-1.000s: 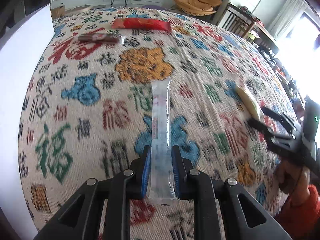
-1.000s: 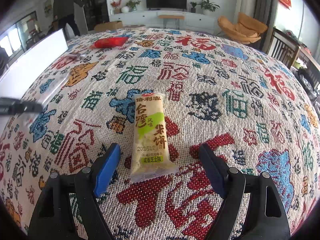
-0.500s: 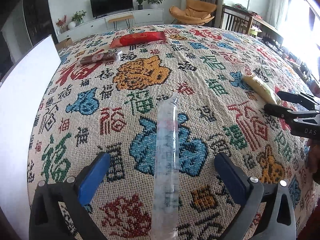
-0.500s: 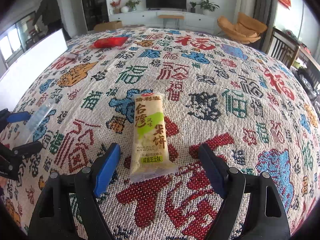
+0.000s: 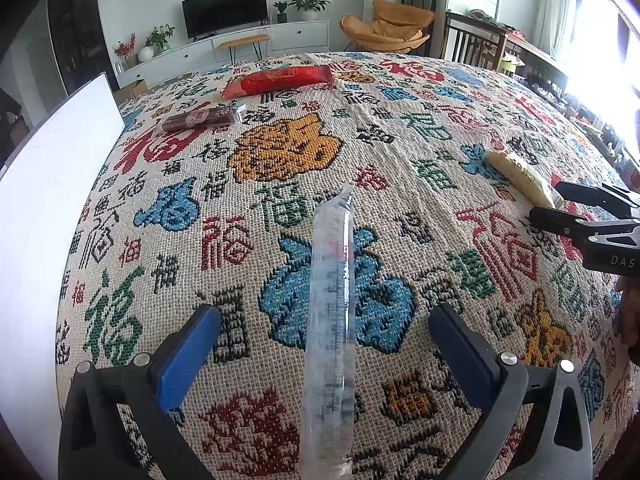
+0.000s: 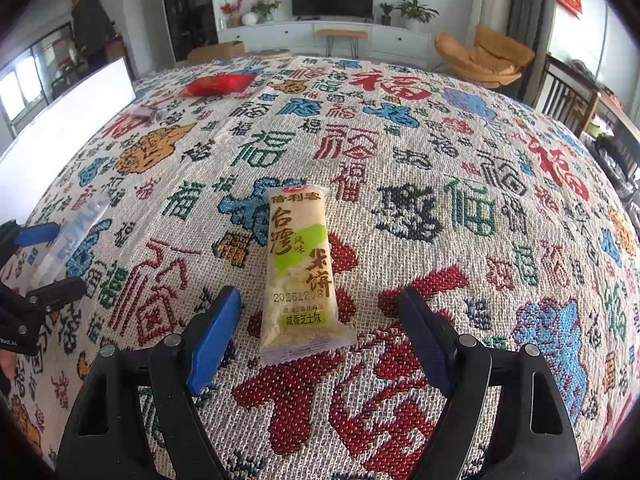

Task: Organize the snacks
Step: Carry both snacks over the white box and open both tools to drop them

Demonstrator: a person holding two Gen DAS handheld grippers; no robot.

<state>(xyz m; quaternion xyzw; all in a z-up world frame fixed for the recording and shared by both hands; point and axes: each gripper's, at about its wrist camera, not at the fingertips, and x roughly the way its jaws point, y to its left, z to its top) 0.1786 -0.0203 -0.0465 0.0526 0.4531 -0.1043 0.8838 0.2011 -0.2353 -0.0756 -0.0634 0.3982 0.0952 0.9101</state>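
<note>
A long clear plastic snack tube (image 5: 330,320) lies on the patterned tablecloth between the wide-open jaws of my left gripper (image 5: 326,350); nothing grips it. It also shows at the left of the right wrist view (image 6: 74,236). A yellow rice-cracker packet (image 6: 300,268) lies flat between the open jaws of my right gripper (image 6: 320,328), untouched. That packet shows in the left wrist view (image 5: 520,176) beside the right gripper (image 5: 560,204). A red packet (image 5: 278,80) and a dark brown bar (image 5: 198,118) lie at the far side.
A white board (image 5: 44,200) stands along the table's left edge. The tablecloth (image 6: 440,200) covers the whole table. Chairs (image 6: 488,56) and a TV cabinet stand behind; a person (image 6: 90,28) stands at the far left.
My left gripper has opened and let go of the clear tube, which now lies on the cloth, and has pulled back a little. The right gripper has not moved.
</note>
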